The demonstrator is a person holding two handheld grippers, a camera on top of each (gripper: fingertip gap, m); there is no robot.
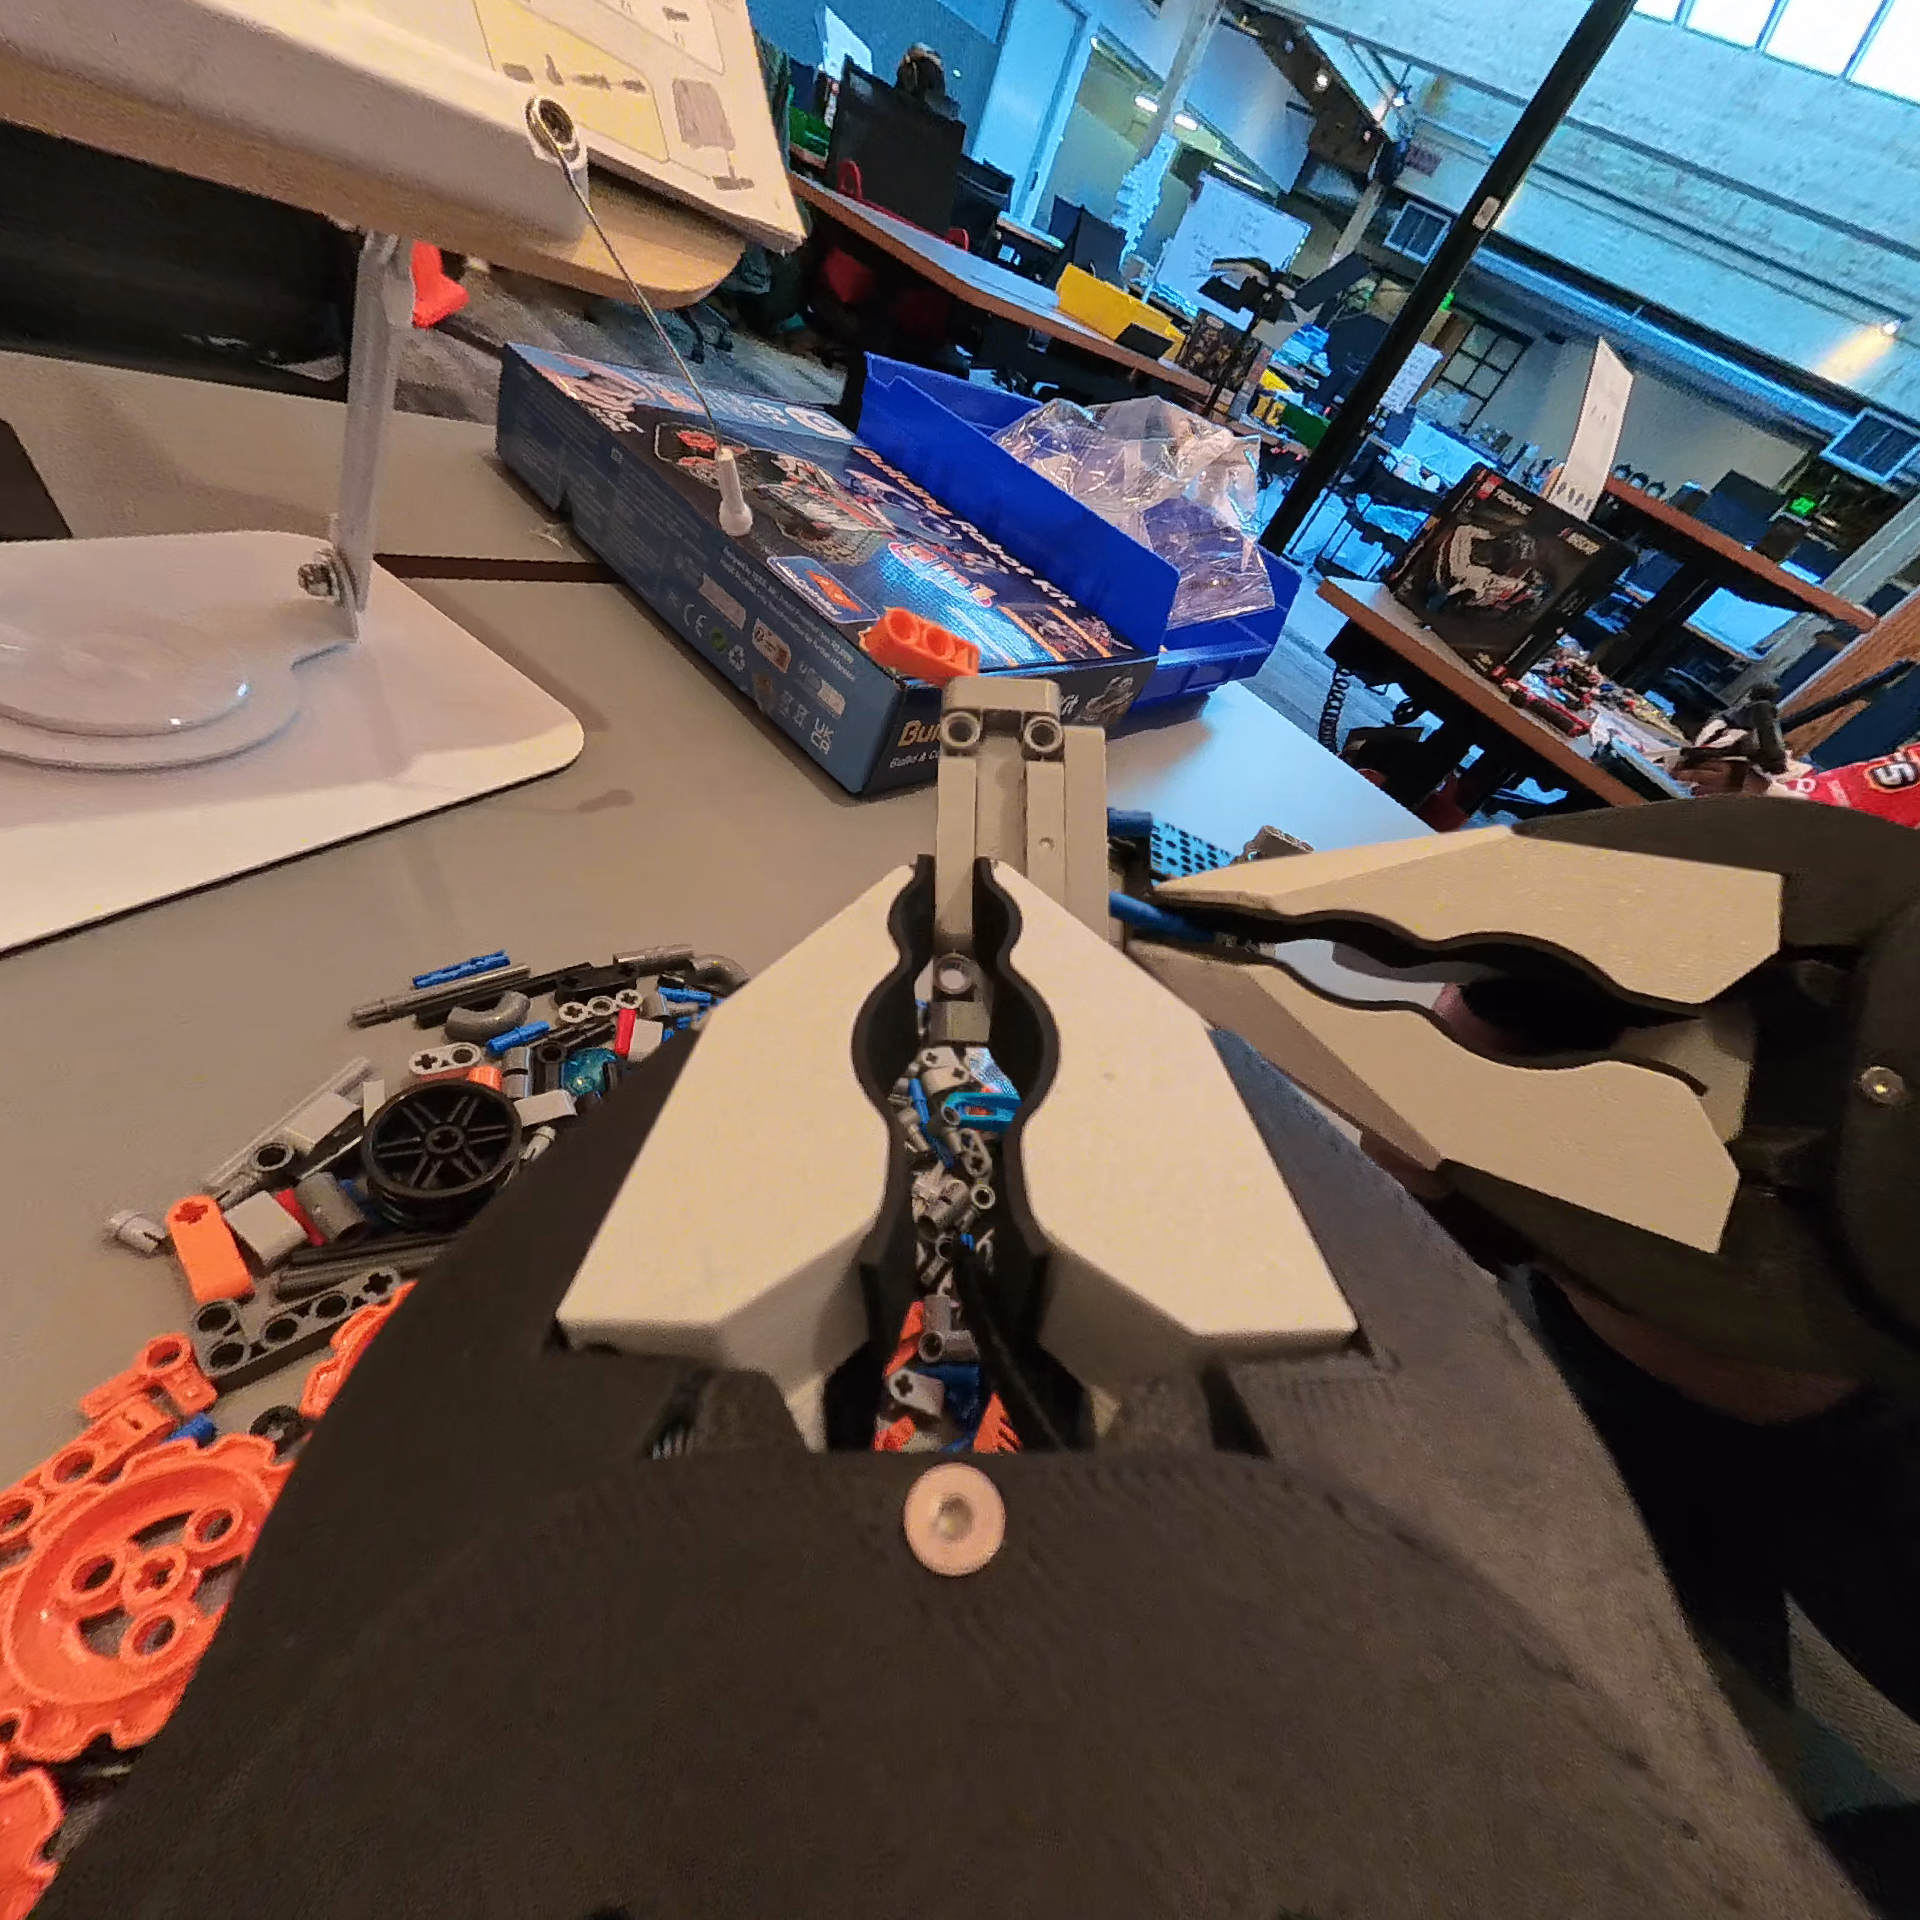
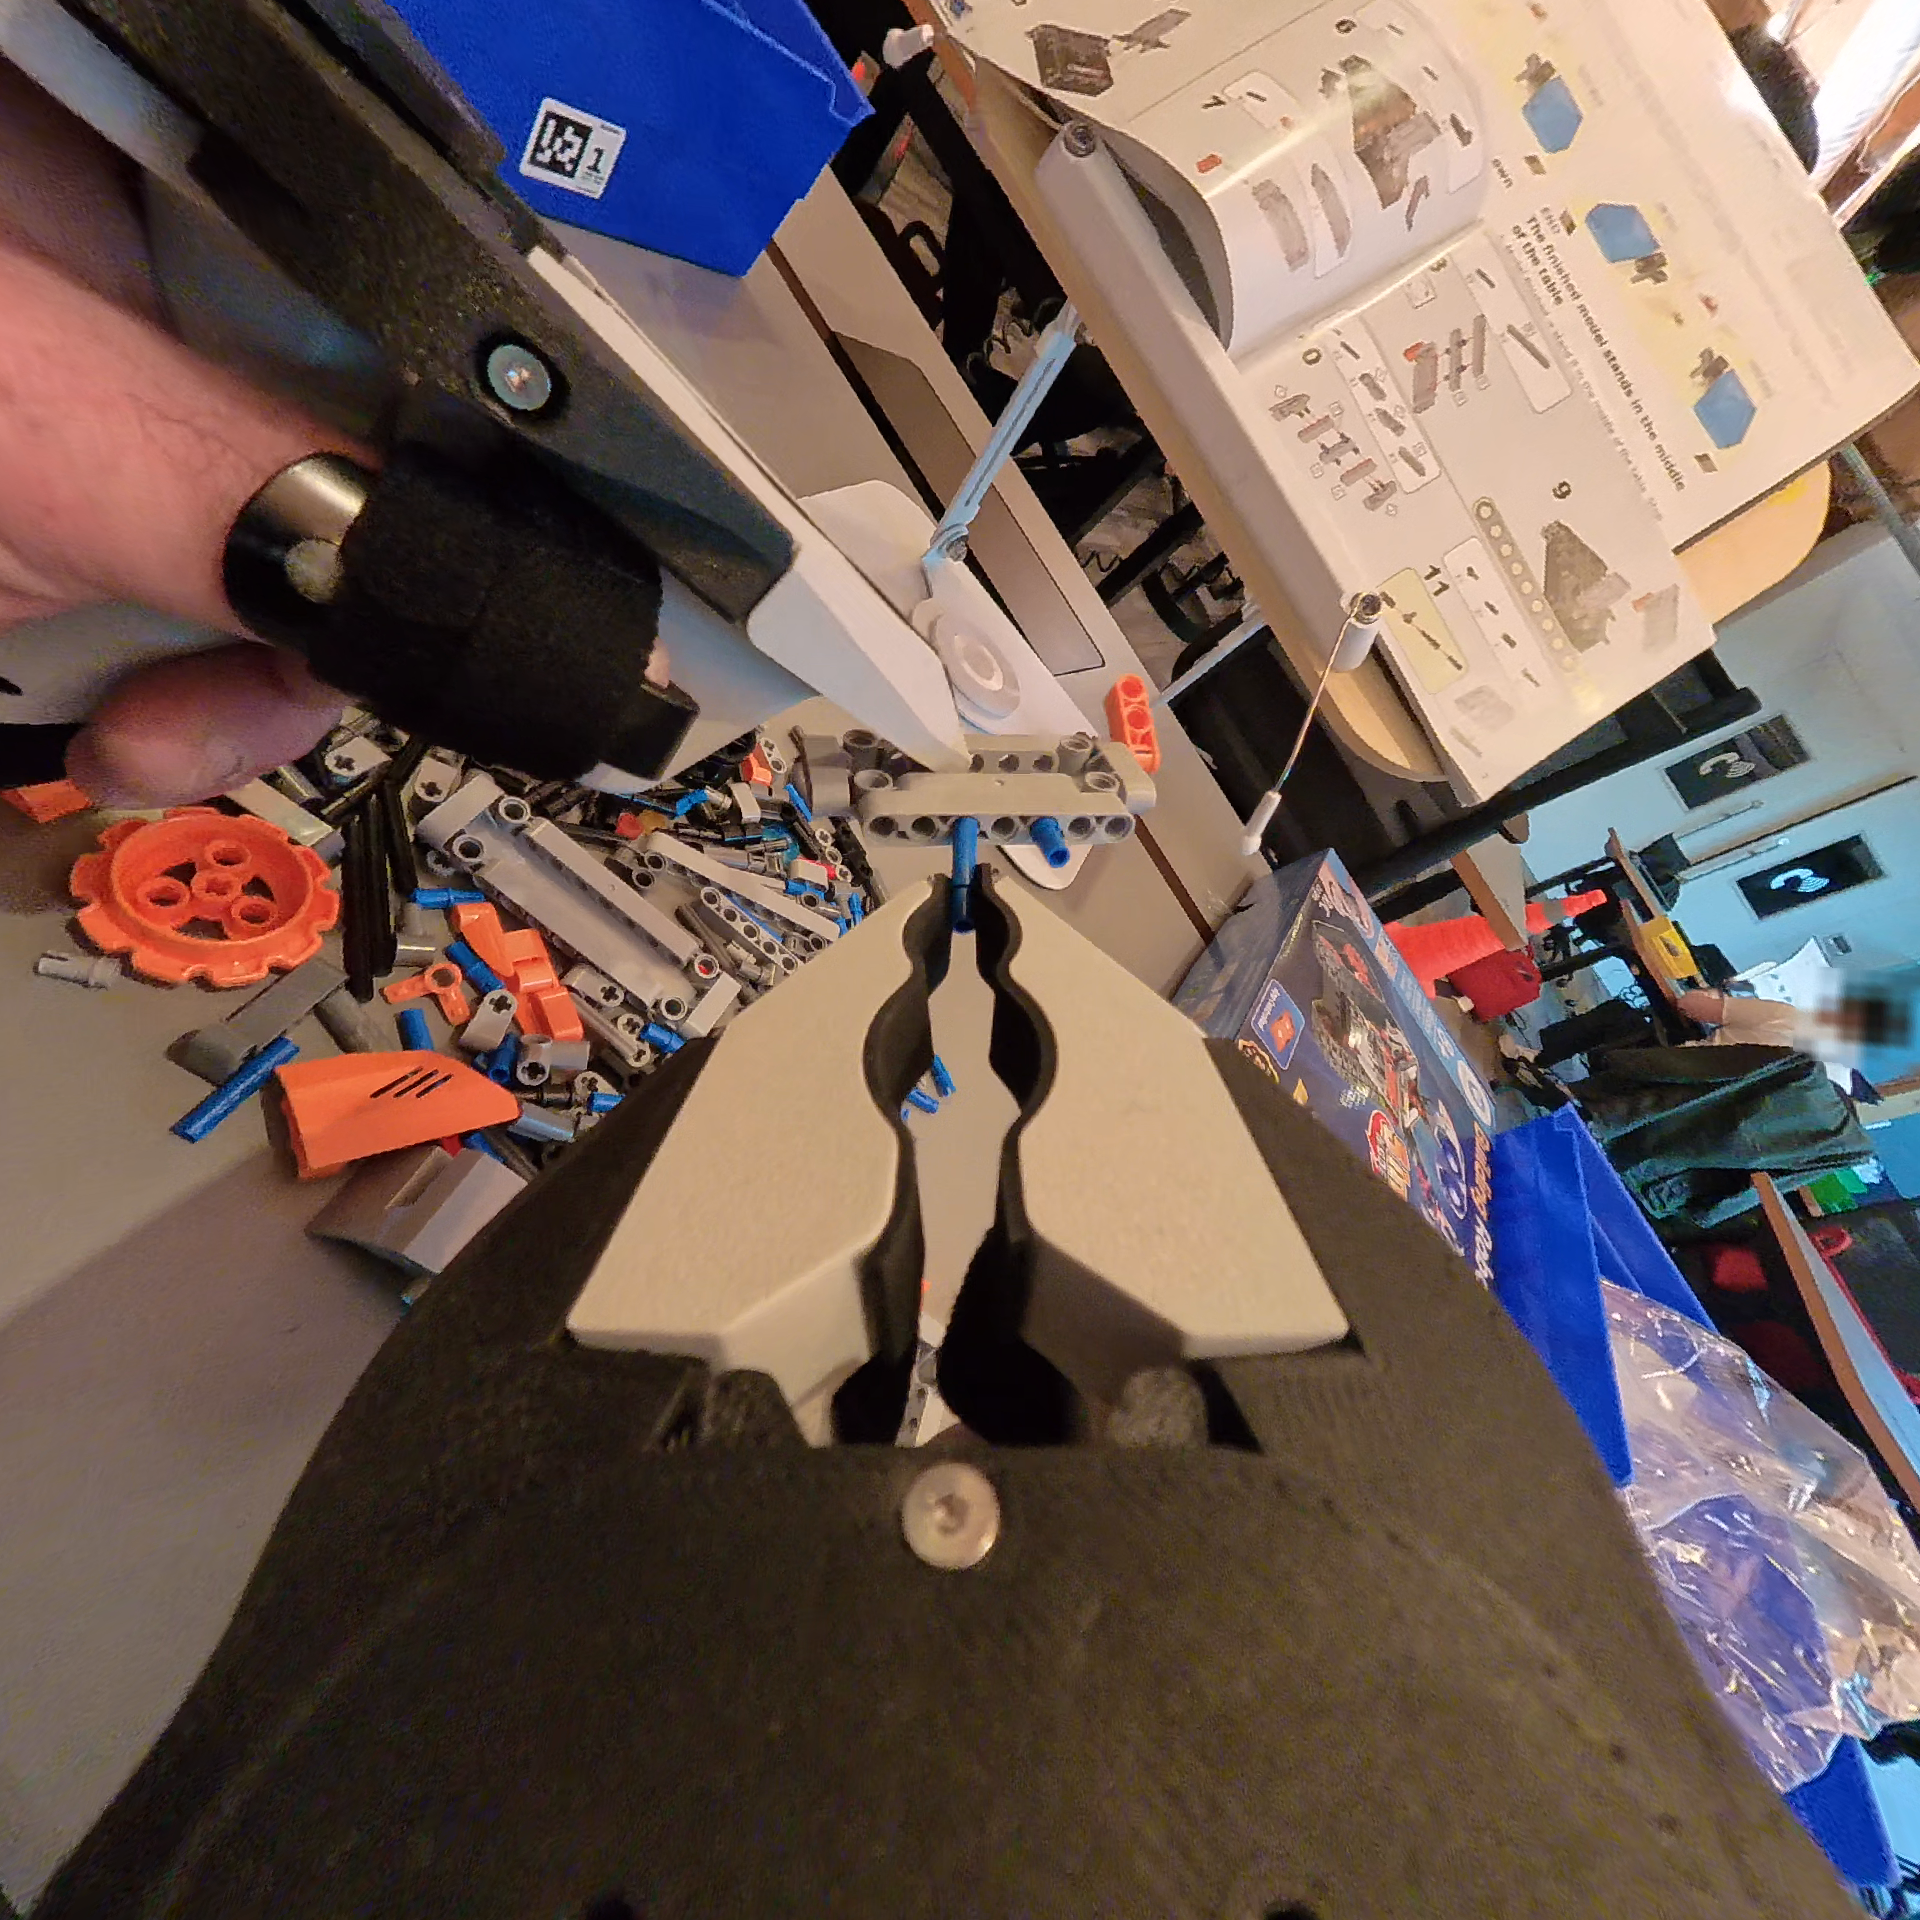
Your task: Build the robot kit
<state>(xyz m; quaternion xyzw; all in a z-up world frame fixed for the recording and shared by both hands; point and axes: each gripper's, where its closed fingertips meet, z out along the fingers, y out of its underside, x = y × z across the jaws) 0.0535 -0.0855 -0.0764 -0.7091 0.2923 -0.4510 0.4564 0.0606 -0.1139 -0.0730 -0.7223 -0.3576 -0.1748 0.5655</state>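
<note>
My left gripper (image 1: 954,883) is shut on a grey beam assembly (image 1: 1013,800) and holds it above the table; the assembly also shows in the right wrist view (image 2: 997,800), with the left gripper's fingers (image 2: 862,665) on its left end. My right gripper (image 2: 968,899) is shut on a blue pin (image 2: 964,868) whose tip sits at a hole in the assembly's lower beam. A second blue pin (image 2: 1049,840) sticks out of the beam beside it. In the left wrist view the right gripper (image 1: 1169,914) comes in from the right and meets the assembly's side.
A pile of loose grey, black, blue and orange parts (image 1: 447,1101) lies on the grey table (image 1: 675,831), with an orange gear (image 2: 203,894) and a black wheel (image 1: 442,1148). A blue kit box (image 1: 790,561), blue bin (image 1: 1039,499) with plastic bag, and a white stand (image 1: 260,665) holding an instruction booklet (image 2: 1455,343) stand behind. The grippers are tip to tip, or close to it. The black wheel (image 1: 442,1148) is about 12 cm from my left fingertips.
</note>
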